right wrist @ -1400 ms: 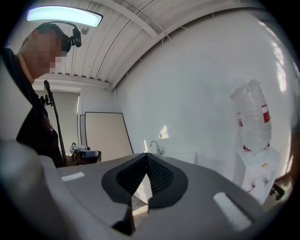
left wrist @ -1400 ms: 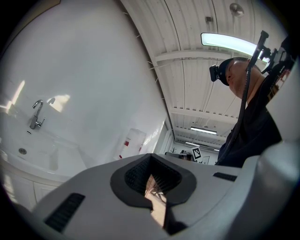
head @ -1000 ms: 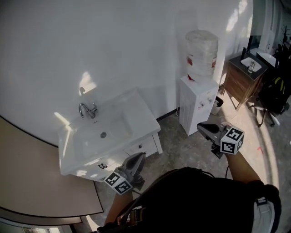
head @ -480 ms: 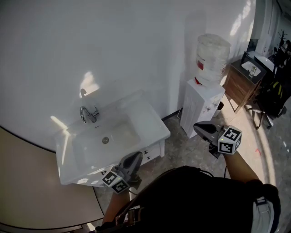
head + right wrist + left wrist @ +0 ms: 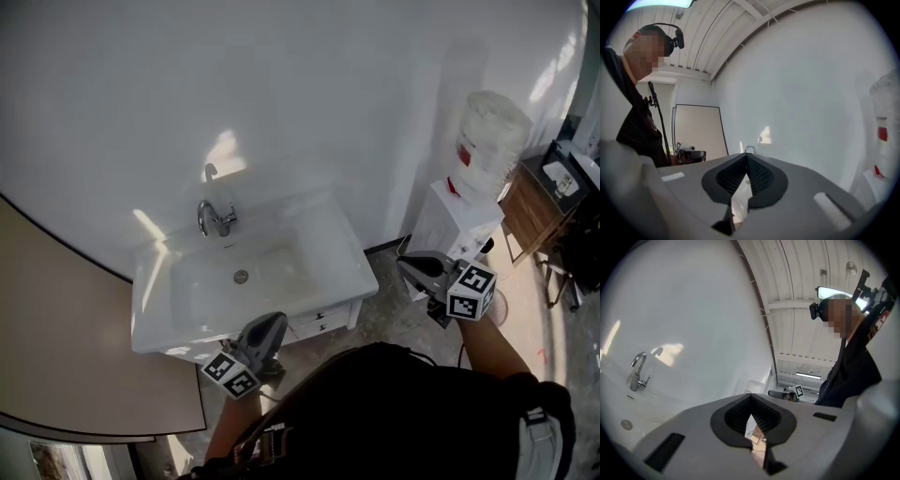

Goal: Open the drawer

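**Item: drawer [image 5: 320, 322].** White front under the near edge of the vanity counter [image 5: 349, 251], towards its right end. It was closed, or looked so. The long axis ran left to right along the cabinet face, so the pull would come towards the person.

**Item: left gripper [image 5: 269, 324].** Jaws were fully together with nothing between them. It was held low against the near face of the vanity. The drawer lay just to its right and a little farther off. This was clearly the nearer gripper. Its tip pointed at the counter edge, not yet at the drawer front.

**Item: right gripper [image 5: 409, 267].** Jaws were likewise together and empty. It was held well to the right of the vanity, between it and the water dispenser [image 5: 469, 192]. The drawer lay to its left and lower.

**Hidden or unclear.**
- The steep downward angle and the counter overhang hid most of the drawer front, leaving only a narrow strip in the head view.
- The handles showed as small dark specks, and their shape could not be made out.
- There were possibly two fronts, one stacked above the other.
- Neither gripper view took in the drawer. The left gripper view showed only the faucet [image 5: 638, 371], the basin and the wall.
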The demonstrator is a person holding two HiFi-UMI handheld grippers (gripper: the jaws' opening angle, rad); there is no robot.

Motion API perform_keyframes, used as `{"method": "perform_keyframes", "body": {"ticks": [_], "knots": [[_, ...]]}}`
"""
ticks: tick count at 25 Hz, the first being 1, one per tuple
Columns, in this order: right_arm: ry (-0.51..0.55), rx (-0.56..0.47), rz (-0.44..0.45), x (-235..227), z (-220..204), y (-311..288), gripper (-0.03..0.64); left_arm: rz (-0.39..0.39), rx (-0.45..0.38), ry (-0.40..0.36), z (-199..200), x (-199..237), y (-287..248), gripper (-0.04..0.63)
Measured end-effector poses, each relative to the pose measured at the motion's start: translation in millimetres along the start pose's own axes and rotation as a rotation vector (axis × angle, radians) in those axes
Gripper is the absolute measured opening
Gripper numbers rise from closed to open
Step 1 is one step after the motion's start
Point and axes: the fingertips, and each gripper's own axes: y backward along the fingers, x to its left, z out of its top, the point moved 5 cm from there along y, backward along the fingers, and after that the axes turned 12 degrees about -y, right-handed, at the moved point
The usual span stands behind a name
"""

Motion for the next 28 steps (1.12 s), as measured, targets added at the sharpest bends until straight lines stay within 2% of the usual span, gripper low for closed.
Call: {"method": "perform_keyframes", "body": {"ticks": [4,10,14,18,22,28], "knots": [[-0.013,0.011,0.071,-42.0,9.3,2.0,0.002,0.068,0.003,-0.026,-1.3,-9.8,-31.8,0.0],[0.013,0.031,0.208,-115.5,32.7,9.9,0.002,0.246,-0.04,-0.11,-1.8,-35.1,-78.8,0.0],[0.027,0.05,0.282,-162.7,55.9,24.8,0.002,0.338,-0.061,-0.12,-10.4,-56.7,-124.4,0.0],[0.009,0.106,0.351,-207.5,58.3,28.7,0.002,0.416,-0.062,-0.114,-25.2,-80.3,-165.8,0.0],[-0.019,0.146,0.442,-225.5,49.2,15.7,0.002,0.518,-0.017,-0.112,-37.8,-95.6,-174.9,0.0],[-0.05,0.217,0.582,-217.8,22.4,-16.2,0.002,0.671,-0.004,-0.104,-50.7,-116.9,-160.2,0.0]]}}
